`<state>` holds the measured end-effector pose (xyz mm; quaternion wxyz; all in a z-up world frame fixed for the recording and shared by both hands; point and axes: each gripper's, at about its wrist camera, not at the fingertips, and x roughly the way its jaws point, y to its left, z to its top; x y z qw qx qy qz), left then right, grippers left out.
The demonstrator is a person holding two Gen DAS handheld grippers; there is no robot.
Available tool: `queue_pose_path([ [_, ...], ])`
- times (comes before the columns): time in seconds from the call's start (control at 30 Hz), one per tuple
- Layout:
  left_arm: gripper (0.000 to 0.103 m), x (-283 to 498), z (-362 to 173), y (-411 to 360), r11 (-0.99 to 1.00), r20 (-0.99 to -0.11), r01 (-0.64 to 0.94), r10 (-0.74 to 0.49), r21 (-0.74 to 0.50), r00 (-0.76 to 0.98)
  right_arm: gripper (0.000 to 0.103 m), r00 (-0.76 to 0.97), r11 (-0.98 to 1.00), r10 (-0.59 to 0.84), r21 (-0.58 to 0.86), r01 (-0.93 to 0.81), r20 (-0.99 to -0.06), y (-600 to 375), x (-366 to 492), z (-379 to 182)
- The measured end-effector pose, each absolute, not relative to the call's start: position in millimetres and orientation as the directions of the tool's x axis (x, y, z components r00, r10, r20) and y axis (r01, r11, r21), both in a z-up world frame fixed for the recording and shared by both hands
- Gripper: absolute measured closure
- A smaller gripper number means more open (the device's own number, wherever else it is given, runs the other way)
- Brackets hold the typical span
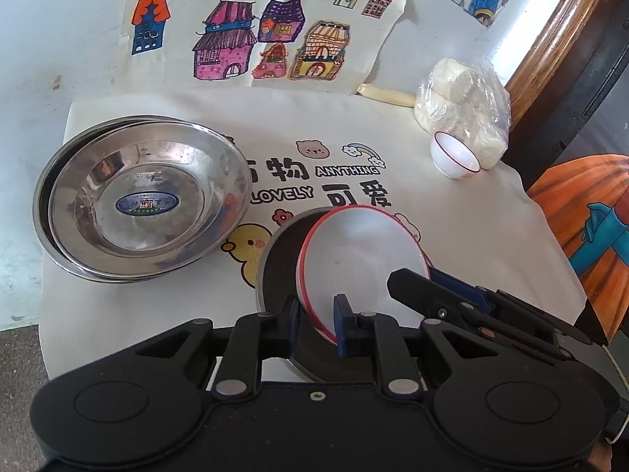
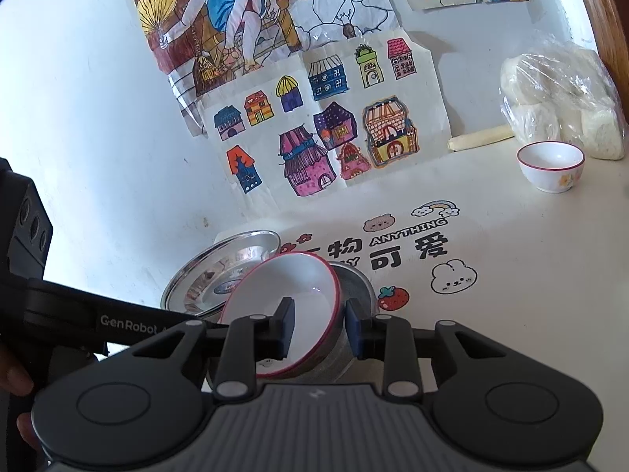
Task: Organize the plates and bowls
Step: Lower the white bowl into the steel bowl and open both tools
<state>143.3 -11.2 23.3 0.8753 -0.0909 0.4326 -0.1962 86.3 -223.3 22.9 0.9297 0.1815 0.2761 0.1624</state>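
The red-rimmed bowl (image 1: 354, 259) sat tilted in a steel dish (image 1: 279, 271), at 4 o'clock from the stacked steel plates (image 1: 141, 200) with their blue oval label. Cloth (image 1: 452, 212) print read "ANYTHING" and "LOVELY". The left hand-held gripper (image 1: 317, 322) pinched the bowl's rim. The right hand-held gripper (image 2: 319, 328), with "GenRobot" on the other unit beside it, straddled the rim, slightly spread.

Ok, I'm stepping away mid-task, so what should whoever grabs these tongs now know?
Left tongs straddle the near rim of the tilted red-rimmed white bowl; grip unclear.
Right tongs open around its other rim.
That bowl leans inside a steel bowl.
Done: steel plates stacked at left.
Remaining: seat this bowl, then deal with the small red-rimmed bowl by the bagged buns.
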Motion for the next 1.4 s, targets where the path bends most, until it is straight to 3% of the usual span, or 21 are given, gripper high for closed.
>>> queue_pose_path([
  [0.43, 0.076, 145.5, 23.6, -10.1, 0.907, -0.717, 0.252, -0.42, -0.336, 0.556, 0.069, 0.789, 0.886, 0.399, 0.418, -0.201, -0.467, -223.2, 87.7, 22.4],
  [0.6, 0.058, 140.7, 27.1, -12.7, 0.899, -0.702, 0.273, -0.439, -0.344, 0.561, 0.068, 0.794, 0.885, 0.399, 0.419, -0.202, -0.46, -226.0, 86.5, 21.9],
  [1.0, 0.04, 137.9, 34.5, -10.4, 0.891, -0.687, 0.265, -0.454, -0.37, 0.568, 0.067, 0.811, 0.876, 0.403, 0.436, -0.208, -0.424, -235.7, 82.3, 24.8],
  [1.23, 0.03, 136.0, 42.0, -8.6, 0.893, -0.66, 0.256, -0.447, -0.372, 0.604, 0.054, 0.846, 0.876, 0.371, 0.446, -0.182, -0.384, -251.6, 74.6, 30.1],
  [1.4, 0.004, 137.1, 46.8, -10.1, 0.909, -0.628, 0.239, -0.409, -0.34, 0.662, 0.029, 0.878, 0.871, 0.334, 0.468, -0.149, -0.343, -270.8, 70.9, 34.2],
])
